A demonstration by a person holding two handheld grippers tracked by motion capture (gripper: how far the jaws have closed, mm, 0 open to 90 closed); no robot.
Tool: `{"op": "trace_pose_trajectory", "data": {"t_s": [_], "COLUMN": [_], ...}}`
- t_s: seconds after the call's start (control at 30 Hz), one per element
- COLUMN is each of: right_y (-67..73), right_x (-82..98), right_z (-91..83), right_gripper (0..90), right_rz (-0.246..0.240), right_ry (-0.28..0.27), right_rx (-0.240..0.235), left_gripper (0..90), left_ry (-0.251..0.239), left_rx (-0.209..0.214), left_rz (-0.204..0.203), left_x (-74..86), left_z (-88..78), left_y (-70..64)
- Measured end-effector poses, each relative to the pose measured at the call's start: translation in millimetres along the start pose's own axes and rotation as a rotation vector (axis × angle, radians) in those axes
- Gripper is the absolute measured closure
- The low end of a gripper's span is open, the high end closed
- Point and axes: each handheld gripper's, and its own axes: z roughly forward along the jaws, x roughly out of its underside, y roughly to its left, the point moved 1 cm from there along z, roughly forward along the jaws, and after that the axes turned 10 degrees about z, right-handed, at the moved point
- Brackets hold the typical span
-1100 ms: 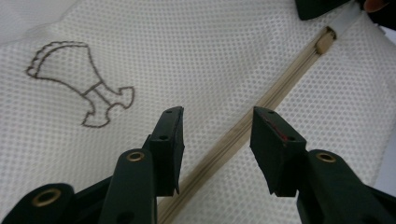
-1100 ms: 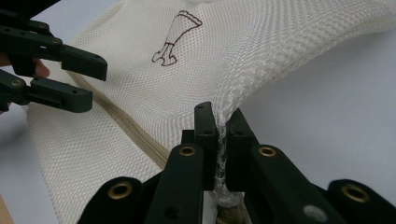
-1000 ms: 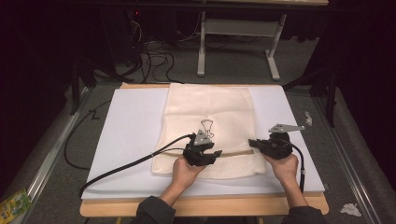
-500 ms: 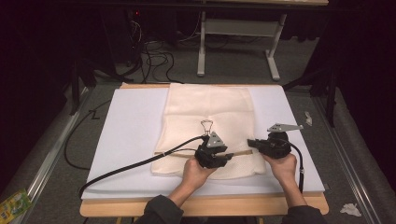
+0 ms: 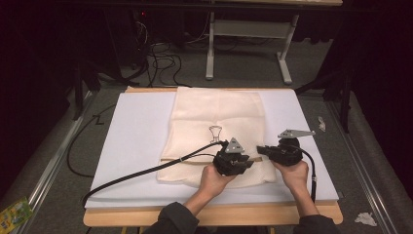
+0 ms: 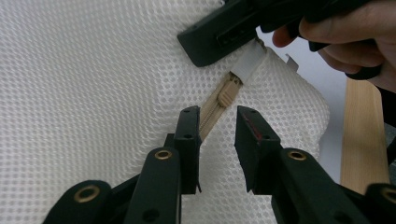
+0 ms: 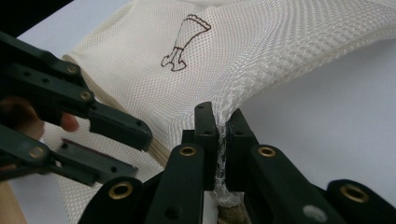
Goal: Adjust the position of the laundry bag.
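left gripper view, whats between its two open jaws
In the left gripper view, the mesh bag's beige zipper runs into the gap of the left gripper, its slider just beyond the tips.

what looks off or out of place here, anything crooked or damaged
Nothing looks damaged. The mesh bag lies flat on the white sheet, except its edge, bunched and lifted where the right gripper pinches it. The left gripper is open at the zipper pull.
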Motion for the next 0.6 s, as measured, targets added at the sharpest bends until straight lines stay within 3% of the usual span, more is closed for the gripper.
{"op": "trace_pose_trajectory", "data": {"t_s": [0.6], "right_y": [3.7], "right_x": [1.9], "right_z": [4.8], "right_gripper": [88.2], "right_rz": [-0.005], "right_ry": [0.001], "right_rx": [-0.003], "left_gripper": [69.8], "left_ry": [-0.017], "left_rx": [0.012], "left_rz": [-0.008], "left_x": [-1.1], "left_z": [15.0], "left_y": [-4.0]}}
